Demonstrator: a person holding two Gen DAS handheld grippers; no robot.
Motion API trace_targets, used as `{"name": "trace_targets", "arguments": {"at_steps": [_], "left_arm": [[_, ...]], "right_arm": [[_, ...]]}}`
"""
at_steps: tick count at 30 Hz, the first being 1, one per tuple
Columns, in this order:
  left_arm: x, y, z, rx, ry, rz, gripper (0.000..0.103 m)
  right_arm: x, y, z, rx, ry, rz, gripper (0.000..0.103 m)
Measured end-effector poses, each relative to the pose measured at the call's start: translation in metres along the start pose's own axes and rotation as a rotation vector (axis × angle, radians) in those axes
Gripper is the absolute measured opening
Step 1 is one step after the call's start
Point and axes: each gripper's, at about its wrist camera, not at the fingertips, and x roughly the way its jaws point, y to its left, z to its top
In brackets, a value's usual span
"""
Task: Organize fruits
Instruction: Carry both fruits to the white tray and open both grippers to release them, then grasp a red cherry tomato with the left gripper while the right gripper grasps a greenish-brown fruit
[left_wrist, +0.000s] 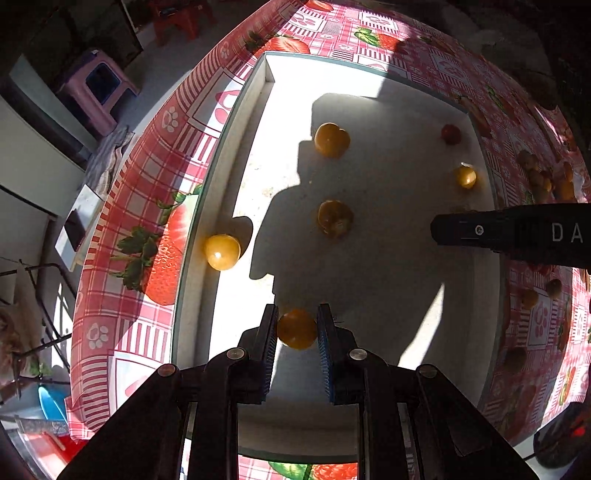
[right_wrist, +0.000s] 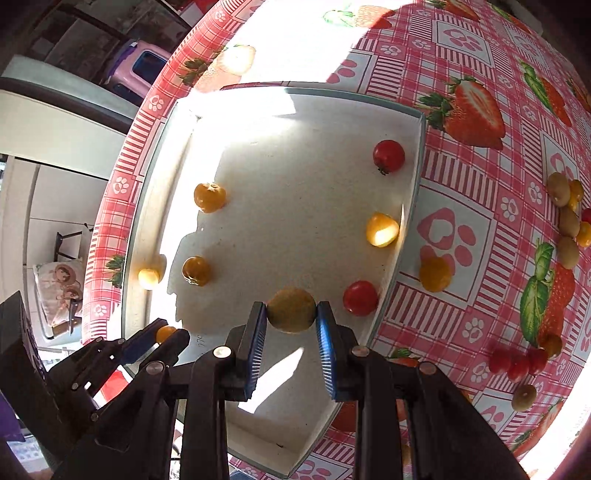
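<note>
Sunlit and patterned with strawberries and paw prints, a red checked tablecloth (right_wrist: 480, 177) covers the table, and a shallow white tray (right_wrist: 415, 155) sits on it.

Low in the left wrist view, the left gripper (left_wrist: 296, 328) has its blue pads pressed against both sides of a small orange tomato (left_wrist: 296, 329), held above the tray's floor near the bottom centre. In the right wrist view this same gripper shows at lower left, pinching the little orange fruit.

Low and central in the right wrist view, the right gripper (right_wrist: 291, 314) is nearly closed on a larger, dull yellow round fruit (right_wrist: 291, 309), with both pads touching it. The fruit hangs over the near part of the tray.

Loose fruit lies spread over the tray floor. In the right wrist view a red tomato (right_wrist: 388, 156) sits by the upper right wall, a yellow one (right_wrist: 382, 229) lies below it against the same wall, and another red tomato (right_wrist: 360, 298) is just right of the held yellow fruit. Two orange tomatoes (right_wrist: 209, 197) lie at centre left, and a pale yellow one (right_wrist: 149, 278) rests by the left wall in bright sun.

Outside the tray, on the cloth at right, an orange tomato (right_wrist: 435, 275) lies just beside the wall, and clusters of olive-coloured, yellow and red fruit (right_wrist: 569, 221) sit well apart toward the right edge.

Beyond the table at upper left stands a purple plastic stool (left_wrist: 98, 88).
</note>
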Motion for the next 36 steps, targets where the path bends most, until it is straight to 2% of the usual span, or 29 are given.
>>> {"name": "trace_targets", "arguments": {"at_steps": [10,13,14,15,16,17,20,23,29,36], "left_arm": [[0.003,-0.006,-0.005,0.055,0.011,0.051,0.023],[0.003,-0.012,-0.005,0.066,0.011,0.061,0.024],[0.003,-0.014,-0.004,0.066,0.012,0.068,0.028],[0.003,-0.015,-0.004,0.067,0.011,0.082,0.052],[0.002,-0.015,-0.004,0.065,0.008,0.093,0.067],[-0.001,-0.017,-0.004,0.061,-0.011,0.101,0.077],[-0.003,-0.021,-0.003,0.078,-0.007,0.107,0.077],[-0.003,-0.027,-0.001,0.101,0.014,0.115,0.077],[-0.019,-0.054,0.011,0.156,-0.019,0.108,0.077],[-0.036,-0.108,0.032,0.25,-0.072,0.066,0.077]], "right_arm": [[0.022,0.012,0.006,-0.038,0.036,-0.052,0.031],[0.025,0.02,0.009,-0.04,0.043,-0.038,0.036],[0.025,0.02,0.009,-0.037,0.046,-0.033,0.041],[0.024,0.021,0.009,-0.034,0.043,-0.034,0.048],[0.021,0.021,0.01,-0.029,0.034,-0.03,0.052],[0.017,0.019,0.011,-0.022,0.025,-0.021,0.057],[0.005,0.016,0.011,-0.001,-0.003,0.007,0.07],[-0.01,0.01,0.01,0.022,-0.038,0.027,0.075],[-0.041,-0.019,0.004,0.099,-0.102,0.043,0.075],[-0.073,-0.097,-0.025,0.229,-0.15,-0.002,0.075]]}}
